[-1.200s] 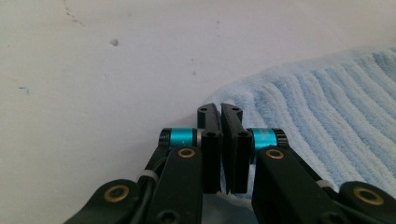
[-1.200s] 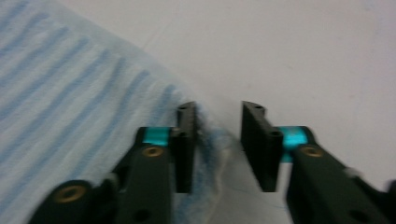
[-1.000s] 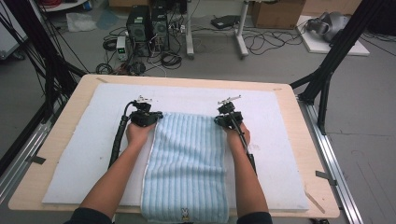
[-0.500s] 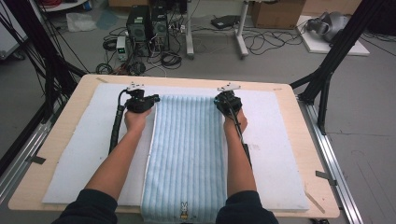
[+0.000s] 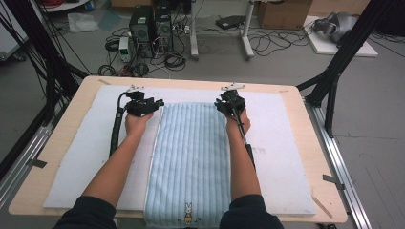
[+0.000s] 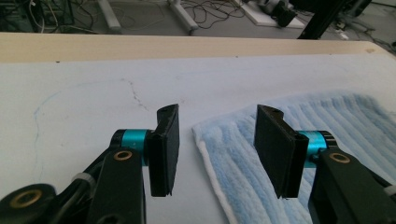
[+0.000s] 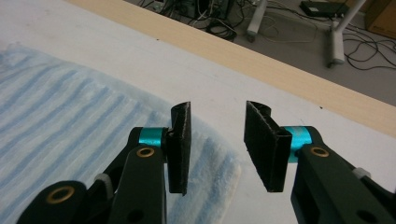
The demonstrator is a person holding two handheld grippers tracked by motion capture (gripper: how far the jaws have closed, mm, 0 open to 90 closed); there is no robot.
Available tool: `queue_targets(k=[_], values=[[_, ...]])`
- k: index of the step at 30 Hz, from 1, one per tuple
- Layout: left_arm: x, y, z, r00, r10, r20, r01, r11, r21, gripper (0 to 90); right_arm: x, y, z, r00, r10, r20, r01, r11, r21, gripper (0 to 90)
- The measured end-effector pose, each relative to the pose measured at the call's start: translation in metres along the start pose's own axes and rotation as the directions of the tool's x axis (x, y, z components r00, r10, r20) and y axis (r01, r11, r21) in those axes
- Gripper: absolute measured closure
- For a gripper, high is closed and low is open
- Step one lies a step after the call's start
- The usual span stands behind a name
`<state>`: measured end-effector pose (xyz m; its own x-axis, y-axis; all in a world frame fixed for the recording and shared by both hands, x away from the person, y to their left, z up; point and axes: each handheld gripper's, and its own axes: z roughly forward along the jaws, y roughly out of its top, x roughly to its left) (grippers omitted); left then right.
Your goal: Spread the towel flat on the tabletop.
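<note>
A light blue striped towel [image 5: 193, 157] lies spread flat down the middle of the white mat [image 5: 76, 162], a small rabbit mark at its near hem. My left gripper [image 5: 154, 104] hovers at the towel's far left corner [image 6: 205, 133], jaws open, the corner lying below the gap. My right gripper [image 5: 224, 104] sits at the far right corner [image 7: 224, 168], also open with nothing held. In the left gripper view the gripper [image 6: 217, 149] straddles the towel edge; in the right gripper view the gripper [image 7: 219, 149] stands over the corner's rounded end.
The mat covers most of a pale wooden table [image 5: 315, 143]. Black frame posts [image 5: 334, 81] stand at both sides. Beyond the far edge, computers and cables [image 5: 153, 33] cover the floor.
Both grippers carried the towel's far edge away from the person, unfolding it to full length. Their jaws now stand open at the far corners, with the towel lying on the mat.
</note>
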<state>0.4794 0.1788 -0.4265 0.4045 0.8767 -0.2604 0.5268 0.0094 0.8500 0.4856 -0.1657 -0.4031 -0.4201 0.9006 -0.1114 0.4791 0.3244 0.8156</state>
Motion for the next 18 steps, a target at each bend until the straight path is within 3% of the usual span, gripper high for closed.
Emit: queue_targets(k=[3,5,11,18], values=[[-0.001,-0.001,-0.004,0.9999,-0.006,0.009,0.005,0.9995,0.03,49.7,-0.001,-0.001,-0.007,0.9991,-0.018,-0.039,0.018,1.0,0.004,60.2],[-0.002,-0.005,-0.007,0.9999,-0.006,0.008,0.006,0.9998,0.017,50.0,-0.003,-0.002,-0.012,0.9974,-0.032,-0.065,0.032,0.999,0.007,58.7],[0.001,-0.021,-0.009,0.9994,-0.026,0.021,0.025,0.9987,0.044,51.4,-0.014,-0.015,-0.025,0.9961,0.019,-0.087,-0.016,0.999,0.028,56.6],[-0.004,-0.034,-0.001,0.9998,-0.006,0.02,0.003,0.9908,0.135,55.0,-0.018,-0.039,-0.028,0.9883,0.073,-0.134,-0.063,0.995,0.083,57.7]])
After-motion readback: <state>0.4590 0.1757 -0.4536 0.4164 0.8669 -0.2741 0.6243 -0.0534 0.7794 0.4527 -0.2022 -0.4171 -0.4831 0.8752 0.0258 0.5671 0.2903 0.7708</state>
